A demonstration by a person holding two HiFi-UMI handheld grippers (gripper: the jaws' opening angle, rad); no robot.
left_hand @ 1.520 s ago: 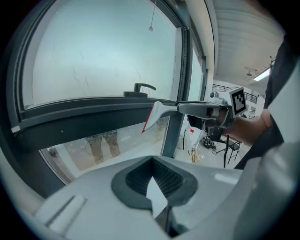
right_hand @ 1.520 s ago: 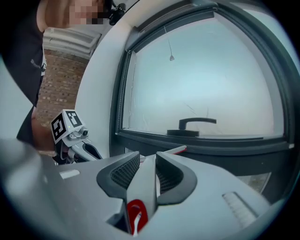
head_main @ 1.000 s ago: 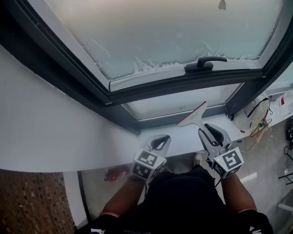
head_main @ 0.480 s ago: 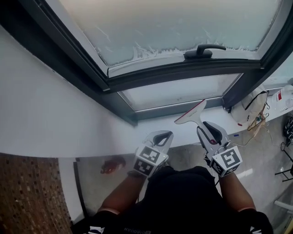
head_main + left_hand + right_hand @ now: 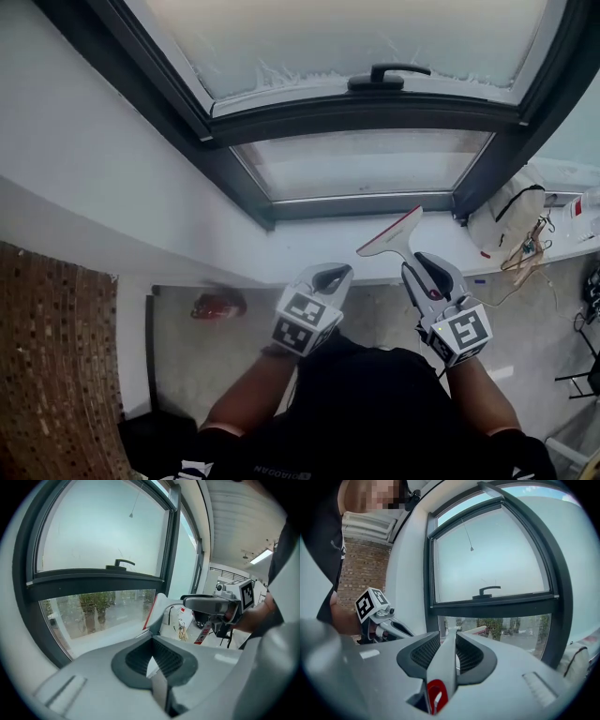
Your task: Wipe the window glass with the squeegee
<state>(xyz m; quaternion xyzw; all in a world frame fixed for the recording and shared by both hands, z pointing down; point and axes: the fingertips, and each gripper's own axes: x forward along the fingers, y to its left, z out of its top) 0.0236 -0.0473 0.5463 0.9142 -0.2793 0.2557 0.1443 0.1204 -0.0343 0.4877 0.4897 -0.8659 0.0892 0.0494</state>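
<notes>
Seemingly on the verge of a first stroke, the right gripper [image 5: 419,269] has its fingers clamped on the handle of the white plastic squeegee with a red-edged blade [image 5: 394,234]. It is held over the smooth white window sill [image 5: 300,246], with the blade angled toward the clear lower glass pane [image 5: 366,161] but apparently short of it. The left gripper [image 5: 332,277] hovers alongside, fingers drawn together on nothing. Wiping looks not yet begun; the next move calls for laying the blade's long edge flat against the glass and drawing it across with even pressure. Above, the frosted upper pane [image 5: 356,33] carries a curved black lever handle [image 5: 386,75] and sits in the matte dark grey window frame [image 5: 356,111]. The squeegee's slim handle ends in a red hanging loop [image 5: 435,698].
</notes>
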